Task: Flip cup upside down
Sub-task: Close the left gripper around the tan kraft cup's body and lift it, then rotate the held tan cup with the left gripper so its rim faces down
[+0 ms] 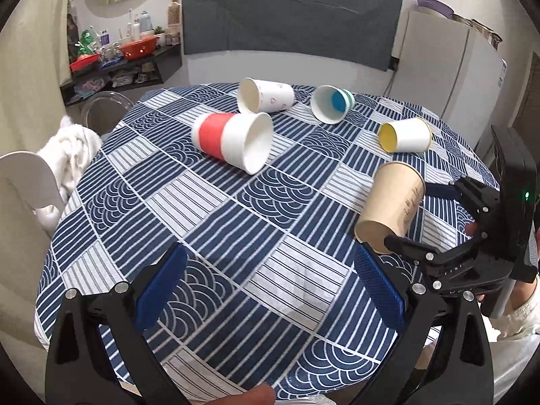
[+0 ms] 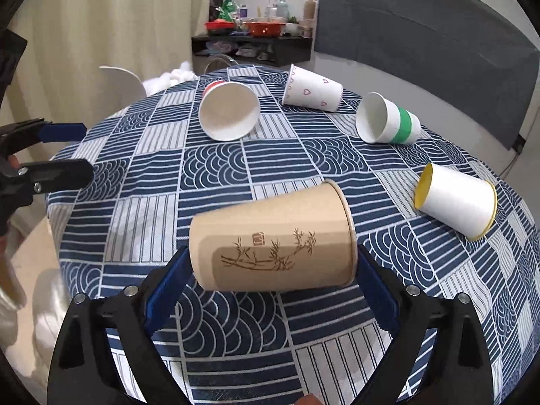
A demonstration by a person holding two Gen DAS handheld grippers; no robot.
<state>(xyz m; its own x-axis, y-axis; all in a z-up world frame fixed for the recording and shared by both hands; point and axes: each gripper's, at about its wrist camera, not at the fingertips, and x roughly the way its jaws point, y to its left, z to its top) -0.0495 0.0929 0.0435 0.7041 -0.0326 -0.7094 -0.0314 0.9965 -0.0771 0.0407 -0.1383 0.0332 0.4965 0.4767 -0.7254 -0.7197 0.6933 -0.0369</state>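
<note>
My right gripper (image 2: 270,280) clamped the tan bamboo-print cup (image 2: 273,239) sideways, end to end, above the blue patterned tablecloth (image 2: 216,165); my left gripper (image 1: 270,290) gaped, holding nothing.

table (image 2: 216,168), blue patterned cloth | four cups on sides: red-banded (image 2: 229,114), hearts (image 2: 314,92), green-banded (image 2: 388,123), yellow-lined (image 2: 459,202)
</note>
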